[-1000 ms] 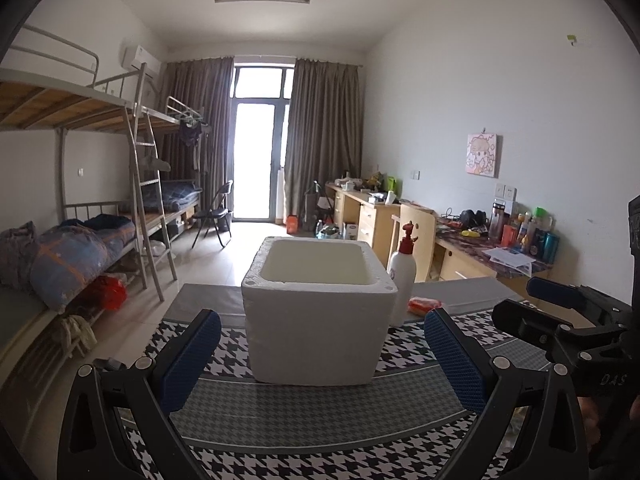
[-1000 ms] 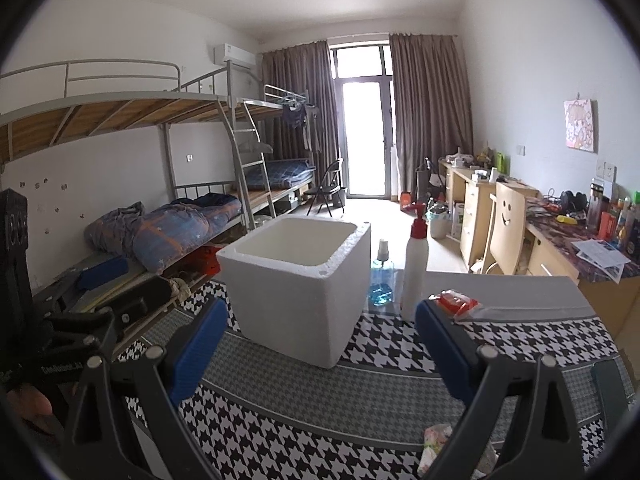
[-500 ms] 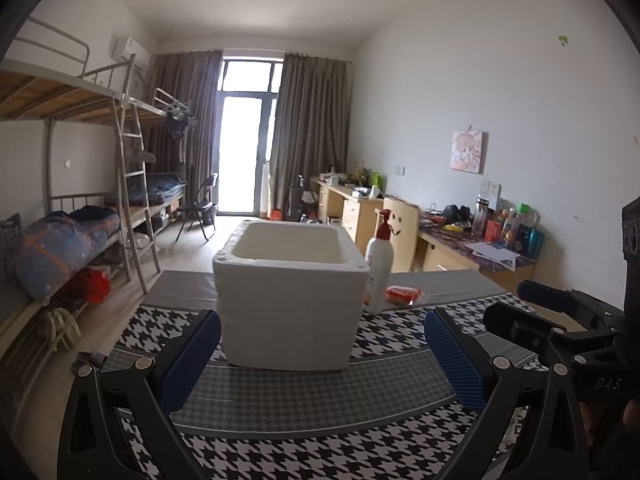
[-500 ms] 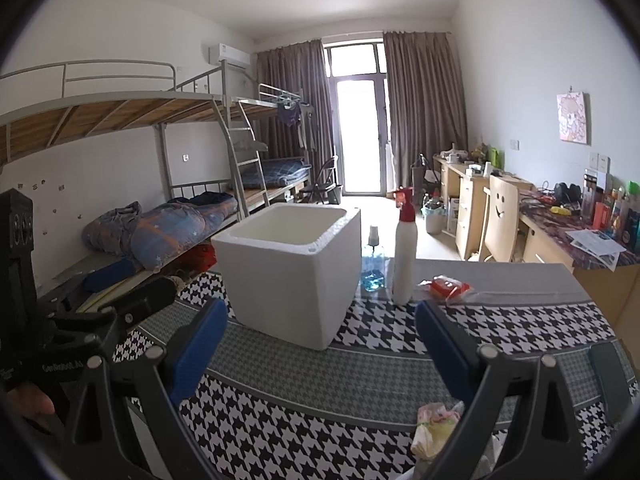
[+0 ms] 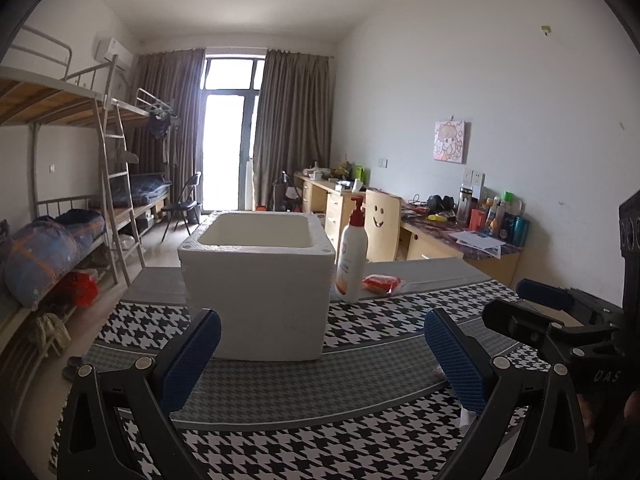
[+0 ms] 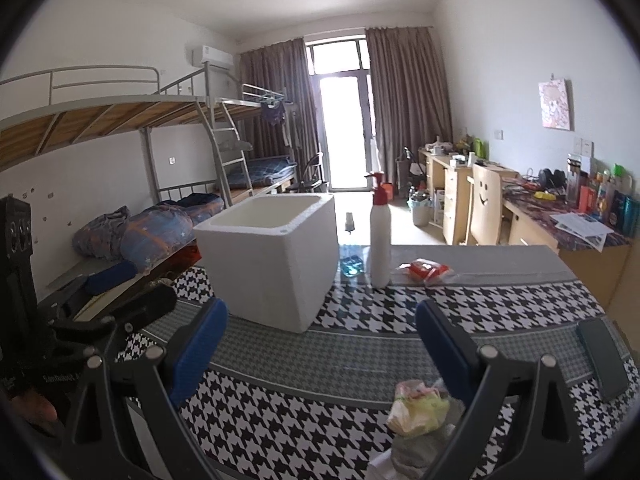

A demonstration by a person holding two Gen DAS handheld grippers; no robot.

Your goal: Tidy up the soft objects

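Left wrist view: left gripper (image 5: 320,344) spread wide, blue pads (image 5: 191,360) well apart, nothing between them, hovering over a houndstooth cloth (image 5: 280,440) on the table. Straight ahead, a white foam box (image 5: 256,292), open-topped, upright on the cloth. Just right of the box, a white pump bottle (image 5: 351,256) with a red top, upright. Beside the bottle, a red packet (image 5: 382,283) lying flat on the grey strip of cloth. At the right edge, the right gripper (image 5: 536,308) seen side-on, one blue pad above a black finger, parted, empty. Behind the table, bunk beds (image 5: 60,128) on the left, desks (image 5: 460,240) along the right wall.

Right wrist view: right gripper (image 6: 320,340) released, pads (image 6: 444,344) wide apart, gripping nothing. Low between its fingers, near the right one, a soft crumpled bundle (image 6: 420,408) in yellow, pink and white, lying on the cloth (image 6: 280,408), not touched by the pads. Box (image 6: 272,264) ahead and left, well apart from the bundle. Bottle (image 6: 380,232) right of the box, a small blue bottle (image 6: 352,256) between them farther back. Packet (image 6: 424,270) right of the pump bottle. Dark phone (image 6: 602,360) flat at the cloth's right edge. Left gripper (image 6: 120,296) at the left edge, fingers parted, empty.
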